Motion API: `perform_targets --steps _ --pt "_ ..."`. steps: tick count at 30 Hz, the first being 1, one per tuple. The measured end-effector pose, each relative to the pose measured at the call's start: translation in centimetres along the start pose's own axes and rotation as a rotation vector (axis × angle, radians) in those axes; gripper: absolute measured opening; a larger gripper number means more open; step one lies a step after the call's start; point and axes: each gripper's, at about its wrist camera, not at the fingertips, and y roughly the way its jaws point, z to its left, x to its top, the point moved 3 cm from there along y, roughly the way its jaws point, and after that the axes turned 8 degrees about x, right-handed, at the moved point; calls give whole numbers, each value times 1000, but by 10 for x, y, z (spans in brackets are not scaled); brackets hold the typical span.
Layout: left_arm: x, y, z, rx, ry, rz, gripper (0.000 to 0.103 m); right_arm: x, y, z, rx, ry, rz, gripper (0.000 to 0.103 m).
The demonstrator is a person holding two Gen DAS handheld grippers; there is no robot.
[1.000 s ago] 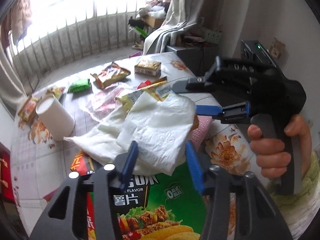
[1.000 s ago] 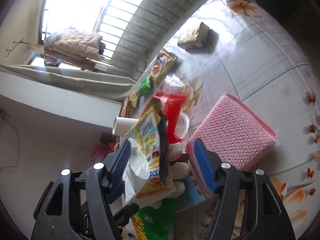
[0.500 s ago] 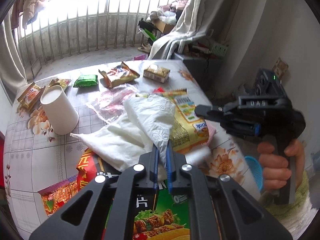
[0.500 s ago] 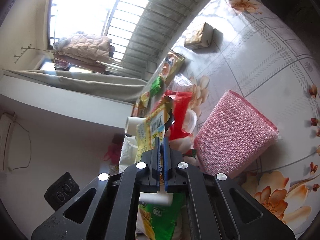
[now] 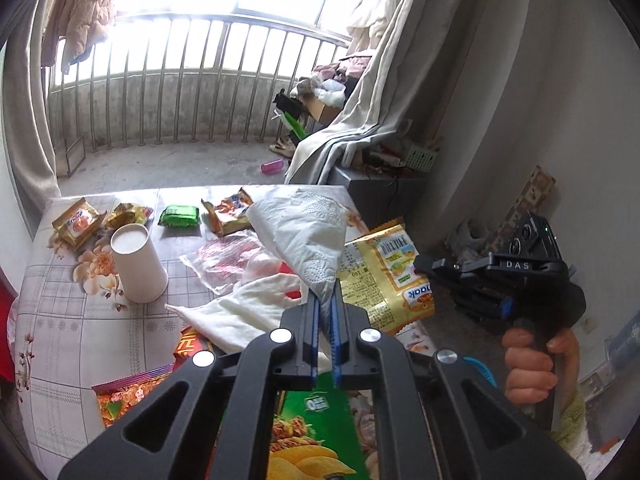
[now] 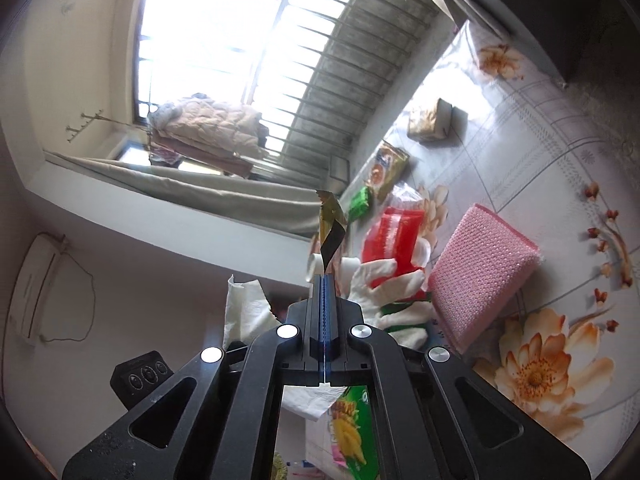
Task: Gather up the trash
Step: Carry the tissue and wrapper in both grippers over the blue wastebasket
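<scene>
In the left wrist view my left gripper [image 5: 325, 300] is shut on a white paper tissue [image 5: 304, 232], which hangs lifted above the floral table [image 5: 60, 320]. To its right, a hand [image 5: 532, 364] holds my right gripper [image 5: 424, 264], shut on the edge of a yellow snack wrapper [image 5: 384, 276] raised off the table. In the right wrist view the right gripper [image 6: 323, 280] pinches that wrapper [image 6: 330, 228], seen edge-on above its tips. The tissue [image 6: 244, 308] shows at lower left.
A white paper cup [image 5: 136, 264], a white glove [image 5: 248, 312], a clear wrapper [image 5: 228, 256], a green chip bag [image 5: 316, 432] and several snack packets lie on the table. A pink sponge [image 6: 480, 276] and a red packet [image 6: 394, 236] sit beside the white gloves [image 6: 384, 280].
Both grippers went from open to shut, the left on the tissue and the right on the yellow wrapper. Both then rose, lifting tissue and wrapper off the pile.
</scene>
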Motion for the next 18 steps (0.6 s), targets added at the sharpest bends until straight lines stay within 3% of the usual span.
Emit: perform_targets --steps 4,9,15,18 --pt "3 -14 -23 -34 18 -16 4 -9 -36 7 9 -21 -56 0" --pt "-1 -15 -72 -97 70 -6 4 -25 -110 -2 -36 -34 -160 0" --pt "-20 17 -166 -236 146 91 4 -53 -224 -45 -153 30 -330 0" --pt "-33 43 -223 -320 180 167 4 -72 -284 -73 -253 83 -436 0"
